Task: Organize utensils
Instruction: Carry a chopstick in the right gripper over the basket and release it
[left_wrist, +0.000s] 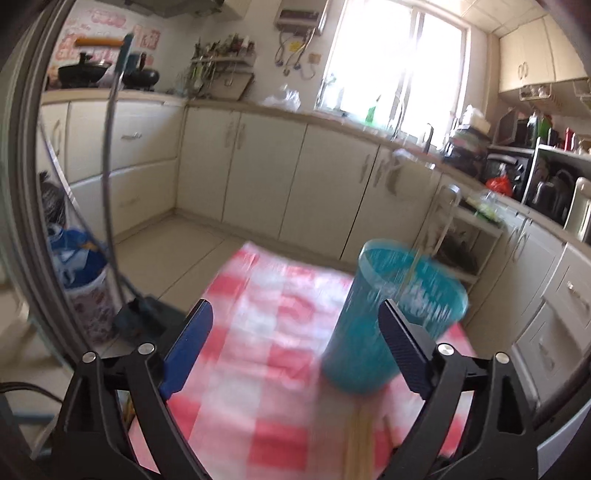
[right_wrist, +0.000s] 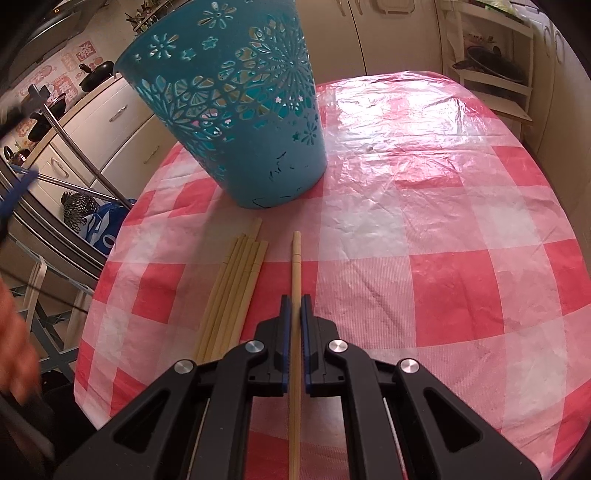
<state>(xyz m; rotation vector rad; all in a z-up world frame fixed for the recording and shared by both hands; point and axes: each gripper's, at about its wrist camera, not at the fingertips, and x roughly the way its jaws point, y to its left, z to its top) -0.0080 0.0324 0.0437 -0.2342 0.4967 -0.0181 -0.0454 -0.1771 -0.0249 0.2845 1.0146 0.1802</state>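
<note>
1. Currently the right gripper (right_wrist: 295, 306) is clamped on a single pale wooden chopstick (right_wrist: 296, 266); the stick runs straight between the blue pads, its tip poking out ahead of the jaws toward the basket, its other end running back under the gripper body.
2. Just left of that stick, a loose bundle of pale wooden chopsticks (right_wrist: 236, 291) lies flat on the red-and-white checked plastic tablecloth (right_wrist: 424, 229), not touching the held one, outside the jaws.
3. Ahead of both, the teal plastic basket with flower-shaped cutouts (right_wrist: 236, 110) stands on the cloth, wider at the rim than at the base, near the far tips of the bundle but apart from them.
4. Left gripper (left_wrist: 295, 332) has its jaws spread wide, nothing between the pads; only bare checked cloth shows in the gap.
5. In the left wrist view the teal basket sits just beyond the right-hand finger (left_wrist: 402, 347), partly hidden behind it; picture is motion-blurred.
6. A thin pale stick stands inside the basket against its far rim in the left view; too blurred to say more.
7. Blurred pale sticks also show at the bottom edge of the left view, below the open jaws.
8. A person's hand (right_wrist: 14, 339) shows blurred at the left edge of the right wrist view.
</note>
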